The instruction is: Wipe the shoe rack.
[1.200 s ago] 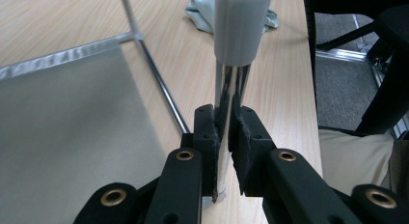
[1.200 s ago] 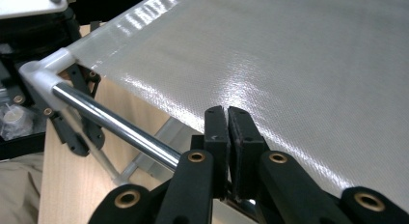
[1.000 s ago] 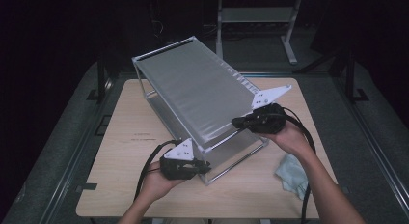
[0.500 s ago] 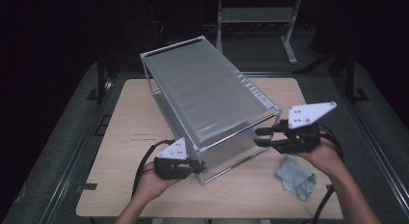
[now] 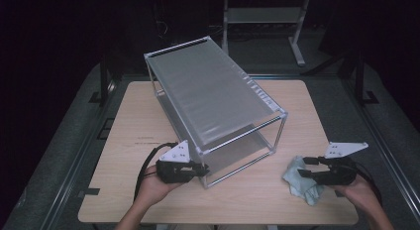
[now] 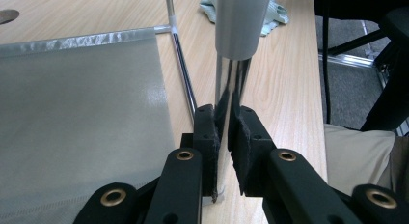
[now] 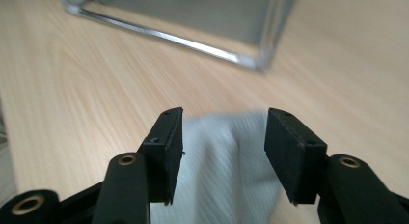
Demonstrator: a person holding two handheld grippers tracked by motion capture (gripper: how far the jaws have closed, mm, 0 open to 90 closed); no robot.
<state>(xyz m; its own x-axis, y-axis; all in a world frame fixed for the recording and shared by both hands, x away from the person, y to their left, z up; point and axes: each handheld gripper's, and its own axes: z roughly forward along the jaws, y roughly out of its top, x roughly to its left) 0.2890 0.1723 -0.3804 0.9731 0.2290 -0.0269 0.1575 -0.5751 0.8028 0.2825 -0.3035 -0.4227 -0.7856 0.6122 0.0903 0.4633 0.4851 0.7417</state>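
Observation:
A long metal-framed box (image 5: 213, 101) with frosted panels stands slantwise on the wooden table (image 5: 138, 121). My left gripper (image 5: 200, 169) is shut on its near corner post (image 6: 231, 84), the pads (image 6: 207, 132) pressing the shiny tube from both sides. A pale green cloth (image 5: 297, 183) lies crumpled at the table's front right. My right gripper (image 5: 303, 167) hovers just over it; its jaws have just been opening and now stand wide apart. The cloth (image 7: 222, 175) lies below and between the right gripper's (image 7: 224, 137) pads, untouched by them.
A white metal stand (image 5: 262, 17) rises behind the table in the dark. The box's bottom rail (image 7: 193, 40) runs just beyond the cloth. The table's front right edge (image 5: 346, 220) is close to my right hand. A trouser leg (image 6: 357, 156) sits beside the table.
My right gripper let go of the box's upper edge, swung right and down to the cloth, and its jaws opened. The box shifted and settled. The left gripper stayed on the post.

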